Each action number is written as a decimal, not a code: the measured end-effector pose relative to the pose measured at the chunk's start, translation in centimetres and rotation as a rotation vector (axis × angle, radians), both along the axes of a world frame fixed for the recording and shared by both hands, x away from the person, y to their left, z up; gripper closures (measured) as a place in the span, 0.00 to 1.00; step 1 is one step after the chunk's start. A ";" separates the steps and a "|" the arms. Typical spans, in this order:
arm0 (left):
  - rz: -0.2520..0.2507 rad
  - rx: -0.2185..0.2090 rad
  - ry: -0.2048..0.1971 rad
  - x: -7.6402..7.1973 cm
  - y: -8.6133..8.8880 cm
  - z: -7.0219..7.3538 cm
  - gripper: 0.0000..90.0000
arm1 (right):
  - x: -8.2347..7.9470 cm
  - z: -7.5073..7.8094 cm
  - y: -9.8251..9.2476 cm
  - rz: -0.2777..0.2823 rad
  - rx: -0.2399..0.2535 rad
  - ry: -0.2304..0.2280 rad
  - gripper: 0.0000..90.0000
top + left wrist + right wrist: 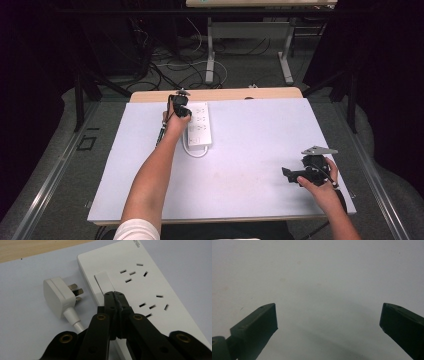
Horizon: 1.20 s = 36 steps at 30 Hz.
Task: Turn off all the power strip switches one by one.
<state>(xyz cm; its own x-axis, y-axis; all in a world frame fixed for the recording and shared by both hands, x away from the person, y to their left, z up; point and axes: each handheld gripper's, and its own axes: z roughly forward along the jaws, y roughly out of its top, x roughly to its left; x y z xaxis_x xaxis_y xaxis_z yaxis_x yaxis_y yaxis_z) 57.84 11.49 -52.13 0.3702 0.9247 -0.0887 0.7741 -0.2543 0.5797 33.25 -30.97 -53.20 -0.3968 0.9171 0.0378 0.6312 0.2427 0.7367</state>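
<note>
Your left gripper (115,293): jaws closed together, nothing between them, tips on the near end of the strip's (140,287) rocker switch (103,282). The strip lies on the white mat (250,150) near its far edge, at 11 o'clock from centre. Plug (58,296) lies loose on the mat at 9 o'clock of the switch, prongs toward the strip, apart from it. Your right gripper (328,320): jaws wide open, empty, over bare mat at 4 o'clock.

A lab or recording studio: dark curtains (30,75) surround a white worktop (250,150), with tangled cables (170,65) and metal frame legs (210,55) on the grey floor (65,200).
</note>
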 end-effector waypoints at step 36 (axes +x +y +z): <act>0.014 -0.050 -0.042 2.0 1.2 1.6 1.00 | 0.1 -0.5 -0.1 -0.011 0.004 0.013 0.01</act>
<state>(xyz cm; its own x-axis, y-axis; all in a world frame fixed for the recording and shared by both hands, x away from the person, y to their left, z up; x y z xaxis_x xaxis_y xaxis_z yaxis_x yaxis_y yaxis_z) 59.80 12.68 -50.52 0.3613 0.9248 -0.1195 0.7525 -0.2134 0.6231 33.37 -31.04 -53.67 -0.3865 0.9211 0.0463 0.6430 0.2331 0.7295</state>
